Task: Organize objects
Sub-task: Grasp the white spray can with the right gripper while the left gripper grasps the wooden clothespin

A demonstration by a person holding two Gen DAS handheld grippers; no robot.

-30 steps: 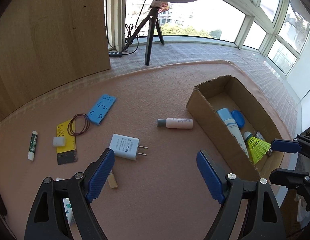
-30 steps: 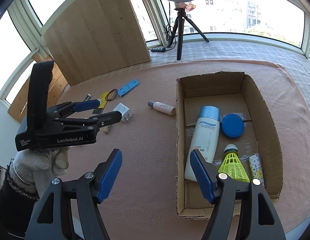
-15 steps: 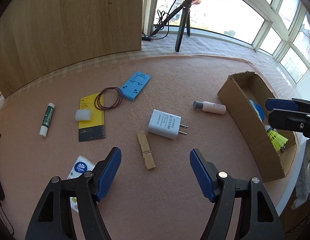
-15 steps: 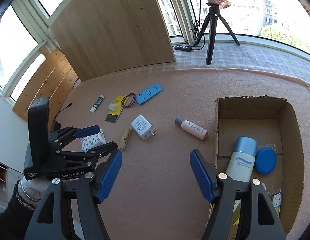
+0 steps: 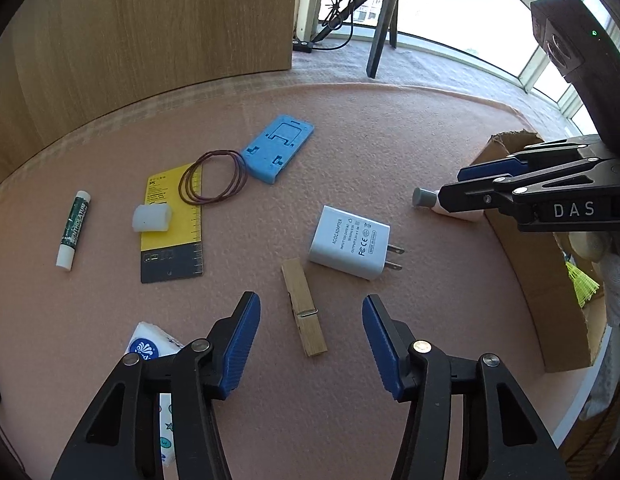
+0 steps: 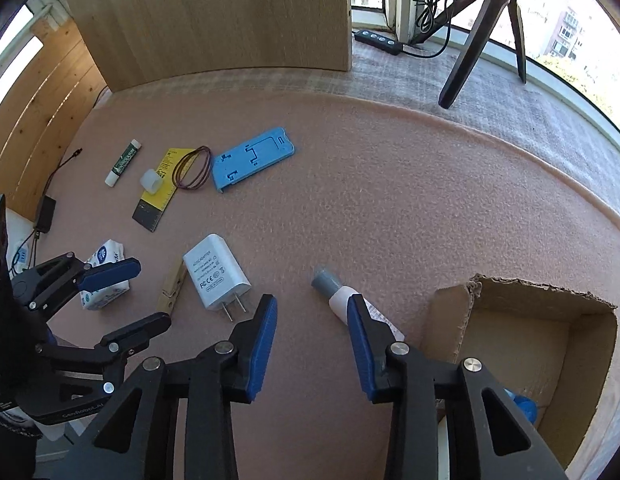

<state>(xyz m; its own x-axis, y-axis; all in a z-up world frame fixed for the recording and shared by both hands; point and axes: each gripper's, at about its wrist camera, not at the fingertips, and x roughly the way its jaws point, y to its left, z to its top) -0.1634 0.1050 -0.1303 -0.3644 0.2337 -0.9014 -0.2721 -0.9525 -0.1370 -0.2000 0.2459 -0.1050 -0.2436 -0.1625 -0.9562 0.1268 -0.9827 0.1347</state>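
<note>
A wooden clothespin [image 5: 303,308] lies on the pink mat, just ahead of and between the jaws of my left gripper [image 5: 312,340]. The jaws are closing and the pads are clear of the pin. My right gripper [image 6: 312,340] hovers over a small white bottle with a grey cap [image 6: 330,286]. Its jaws are closing too. The bottle's body runs behind the right finger, untouched. From the left wrist view the right gripper [image 5: 450,188] hangs above the same bottle [image 5: 424,198]. Neither gripper holds anything.
A white charger [image 5: 350,242] lies beside the pin. Farther off are a blue phone stand [image 5: 277,146], rubber bands [image 5: 213,176], a yellow ruler [image 5: 173,236], a lip balm [image 5: 73,230] and a tissue pack [image 5: 149,350]. A cardboard box [image 6: 446,320] stands right; a tripod [image 6: 478,28] stands behind.
The right gripper has swung left from over the box to the bottle, and its jaws have narrowed. The left gripper has sunk toward the clothespin with its jaws narrowing.
</note>
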